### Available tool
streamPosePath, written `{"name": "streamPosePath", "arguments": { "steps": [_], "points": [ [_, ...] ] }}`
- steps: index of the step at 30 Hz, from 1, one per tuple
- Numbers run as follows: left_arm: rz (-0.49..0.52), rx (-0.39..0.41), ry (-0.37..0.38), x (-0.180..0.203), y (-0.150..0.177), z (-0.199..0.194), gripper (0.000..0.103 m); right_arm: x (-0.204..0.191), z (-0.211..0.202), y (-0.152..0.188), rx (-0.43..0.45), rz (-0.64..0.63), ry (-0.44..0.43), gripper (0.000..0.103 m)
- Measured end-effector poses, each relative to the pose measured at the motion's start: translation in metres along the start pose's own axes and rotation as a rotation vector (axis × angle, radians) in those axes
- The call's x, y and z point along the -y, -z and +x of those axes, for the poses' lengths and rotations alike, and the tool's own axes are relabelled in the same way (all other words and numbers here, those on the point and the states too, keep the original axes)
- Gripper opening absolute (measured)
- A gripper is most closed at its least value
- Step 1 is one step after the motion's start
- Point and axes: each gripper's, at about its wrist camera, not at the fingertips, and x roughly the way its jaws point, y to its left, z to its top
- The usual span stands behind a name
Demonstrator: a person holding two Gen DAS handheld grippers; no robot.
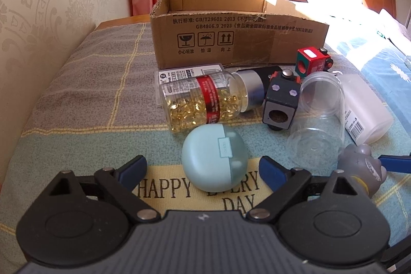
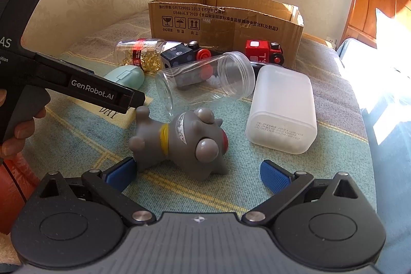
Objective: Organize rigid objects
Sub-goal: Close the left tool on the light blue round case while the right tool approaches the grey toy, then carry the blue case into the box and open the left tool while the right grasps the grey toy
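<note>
- Along the far side of the bed (image 1: 77, 84), the cardboard box (image 1: 231, 37) stands open-topped against the wall, with a cluster of things crowded in front of it; the blanket to the left of the cluster lies bare.
- Left claw (image 1: 203, 167) tilts downward, its blue pads on either side of the mint earbud case (image 1: 214, 158) and not touching it: jaws apart, nothing gripped.
- Right claw (image 2: 197, 172) also angles down, jaws wide, the grey toy figure (image 2: 179, 138) lying just ahead between the pads; the left pad is at its edge, contact unclear.
- A hand (image 2: 15, 130) grips the left tool's handle at the left edge of the right wrist view.
- Capsule bottle (image 1: 203, 99) lies on its side, cap toward the right.
- Clear jar (image 2: 205, 78) lies on its side, mouth toward the box.
- Frosted white container (image 2: 282, 107) lies flat, long axis running away from the camera.
</note>
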Motion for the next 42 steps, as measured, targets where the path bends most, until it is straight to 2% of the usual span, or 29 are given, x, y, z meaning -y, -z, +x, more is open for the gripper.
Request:
{"name": "streamPosePath", "arguments": {
  "steps": [2,6,11,21,26,30,32,36,39,40,42],
  "points": [
    [0.004,0.01,0.006,0.002,-0.002,-0.001,0.074,0.0,0.0,0.0,0.003,0.0,-0.001,0.103],
    [0.011,0.019,0.013,0.006,-0.004,0.0,0.067,0.0,0.0,0.0,0.006,-0.004,-0.005,0.103],
    [0.028,0.048,0.024,0.009,-0.005,0.002,0.052,0.0,0.0,0.0,0.006,-0.008,-0.008,0.103],
    [0.031,0.039,0.027,-0.006,0.002,-0.005,0.052,-0.017,0.01,-0.012,-0.007,-0.052,-0.051,0.103],
    [0.027,0.039,0.018,-0.007,0.004,-0.006,0.053,-0.016,0.017,-0.02,-0.01,-0.056,-0.029,0.103],
    [0.017,0.034,0.012,-0.008,0.002,-0.005,0.056,-0.012,0.015,-0.023,-0.007,-0.041,-0.022,0.095],
    [0.014,0.034,0.001,-0.008,0.003,-0.005,0.061,-0.01,0.014,-0.023,-0.012,-0.033,-0.029,0.09],
    [0.004,0.039,0.001,-0.009,0.004,-0.005,0.062,-0.011,0.014,-0.024,-0.016,-0.034,-0.032,0.082],
    [0.014,0.036,0.011,-0.008,0.003,-0.005,0.057,-0.013,0.013,-0.025,-0.022,-0.044,-0.024,0.079],
    [0.018,0.034,0.016,-0.007,0.002,-0.005,0.052,-0.013,0.013,-0.026,-0.026,-0.042,-0.023,0.079],
    [0.032,0.023,0.021,-0.006,0.0,-0.005,0.052,-0.013,0.011,-0.026,-0.026,-0.04,-0.024,0.078]
  ]
}}
